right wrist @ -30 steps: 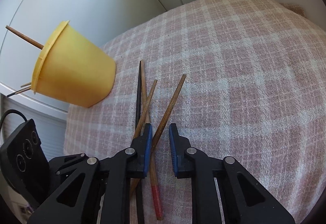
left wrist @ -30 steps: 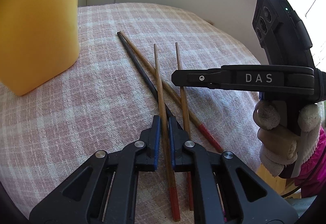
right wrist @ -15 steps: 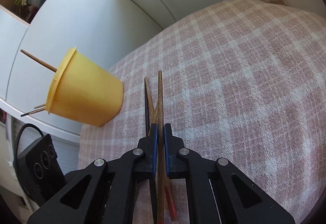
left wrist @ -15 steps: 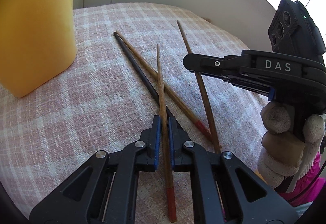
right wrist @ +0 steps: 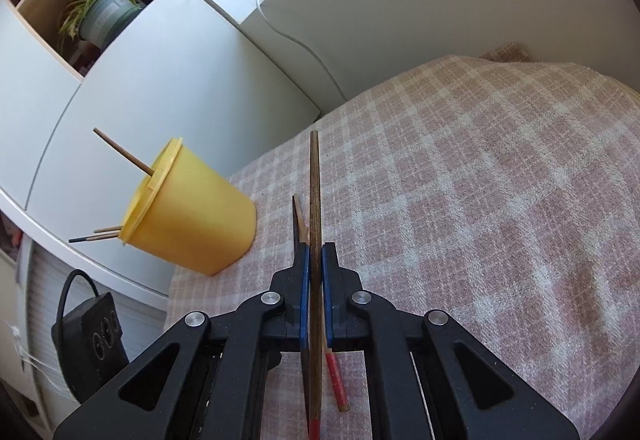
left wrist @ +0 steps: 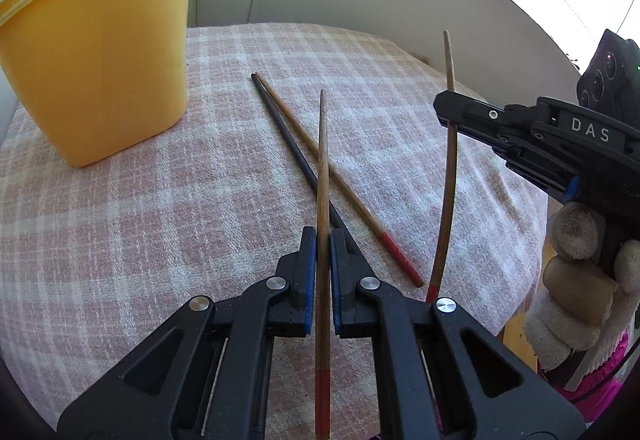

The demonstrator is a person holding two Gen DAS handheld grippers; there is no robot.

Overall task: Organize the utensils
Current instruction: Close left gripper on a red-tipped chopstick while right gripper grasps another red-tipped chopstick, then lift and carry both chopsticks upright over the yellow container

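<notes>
Both grippers are being kept clamped, each on one chopstick. Between the blue pads of the left gripper [left wrist: 323, 240] a brown chopstick with a red end [left wrist: 322, 176] is being pinched about midway along its length, its thin tip being pointed toward the far side of the checked cloth [left wrist: 140, 224]. By the right gripper [right wrist: 315, 256] a second brown chopstick [right wrist: 314, 200] is being pinched in the same way; in the left wrist view it is being carried clear of the cloth, tip raised, with a gloved hand [left wrist: 580, 280] being wrapped round the handle.

Part of the sorting is being shown as done: from the yellow cup [right wrist: 192, 216], standing at the cloth's edge, several stick ends are being seen protruding, one slanting out alone and a few grouped together.

Two pieces are still being left on the cloth between the grippers and the cup: a dark chopstick [left wrist: 280, 136] and a red-ended brown one [left wrist: 320, 164], lying just beside each other and touching at their far tips.

So the task is being judged as roughly midway: two sticks are being held for delivery to the cup, and two more are waiting to be picked up afterwards.
</notes>
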